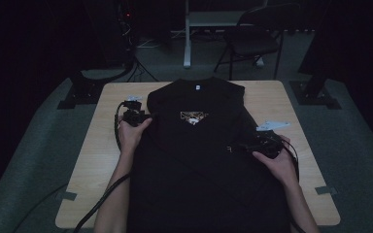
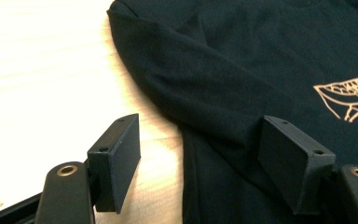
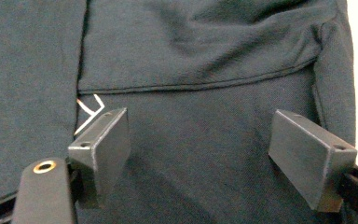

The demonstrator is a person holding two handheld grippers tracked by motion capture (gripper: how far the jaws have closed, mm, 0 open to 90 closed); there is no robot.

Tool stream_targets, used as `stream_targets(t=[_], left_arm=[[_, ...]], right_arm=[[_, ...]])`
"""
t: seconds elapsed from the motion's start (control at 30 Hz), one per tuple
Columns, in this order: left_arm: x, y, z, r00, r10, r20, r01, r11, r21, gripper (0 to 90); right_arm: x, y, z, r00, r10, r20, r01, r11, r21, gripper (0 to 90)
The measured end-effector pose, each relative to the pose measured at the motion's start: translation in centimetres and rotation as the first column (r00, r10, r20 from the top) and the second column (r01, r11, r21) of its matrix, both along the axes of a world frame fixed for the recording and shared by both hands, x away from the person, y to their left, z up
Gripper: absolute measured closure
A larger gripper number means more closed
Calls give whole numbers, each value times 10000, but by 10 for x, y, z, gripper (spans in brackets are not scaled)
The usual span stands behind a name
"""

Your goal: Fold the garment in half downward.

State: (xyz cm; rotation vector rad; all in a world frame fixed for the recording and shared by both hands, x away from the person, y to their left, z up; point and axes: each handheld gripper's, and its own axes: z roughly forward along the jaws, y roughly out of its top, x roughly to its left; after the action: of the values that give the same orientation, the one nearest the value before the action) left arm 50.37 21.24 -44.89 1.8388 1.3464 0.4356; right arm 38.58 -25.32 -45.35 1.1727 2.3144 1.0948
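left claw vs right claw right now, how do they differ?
Left claw straddles the black shirt's side edge: one jaw over the bare wooden table, the other over cloth. Right claw has both jaws over cloth, near a folded hem. In the high view, the left claw sits farther up the table than the right claw. Shared: both are open, with no cloth pinched between the jaws.

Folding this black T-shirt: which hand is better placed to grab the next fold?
Left, probably. Its tongs stand open astride the T-shirt sleeve edge at the table; the right tongs hover open above flat fabric.
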Motion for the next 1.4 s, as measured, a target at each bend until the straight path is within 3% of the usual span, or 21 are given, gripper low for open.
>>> stream_targets(t=[0.23, 0.37, 0.53, 0.6, 0.7, 1.17, 1.4], left_arm=[[12, -8, -1, 9999, 75, 86, -75, 10000, 62, 313], [19, -17, 0, 9997, 113, 217, -126, 9982, 585, 370], [24, -22, 0, 9993, 188, 319, -213, 9964, 817, 556], [24, -22, 0, 9995, 180, 241, -196, 9975, 682, 694], [22, -19, 0, 9997, 200, 158, -207, 9986, 493, 759], [0, -4, -1, 9999, -59, 113, 56, 9996, 284, 773], [-1, -7, -1, 9997, -47, 224, 35, 9986, 531, 770]], right_arm=[[0, 1, 0, 10000, 39, -11, -39, 10000, -75, 203], [0, 1, 0, 10000, 46, -56, -47, 9999, -92, 203], [-1, 4, 0, 9999, 102, -75, -103, 9997, -204, 201], [-3, 6, -1, 10000, 56, -73, -58, 9995, -307, 197], [-5, 8, -1, 10000, -42, -56, 40, 9991, -421, 196], [-27, 22, 0, 9995, -308, -76, 303, 9978, -590, 196], [-10, 23, 4, 9995, -24, -321, -6, 9959, -910, 198]])
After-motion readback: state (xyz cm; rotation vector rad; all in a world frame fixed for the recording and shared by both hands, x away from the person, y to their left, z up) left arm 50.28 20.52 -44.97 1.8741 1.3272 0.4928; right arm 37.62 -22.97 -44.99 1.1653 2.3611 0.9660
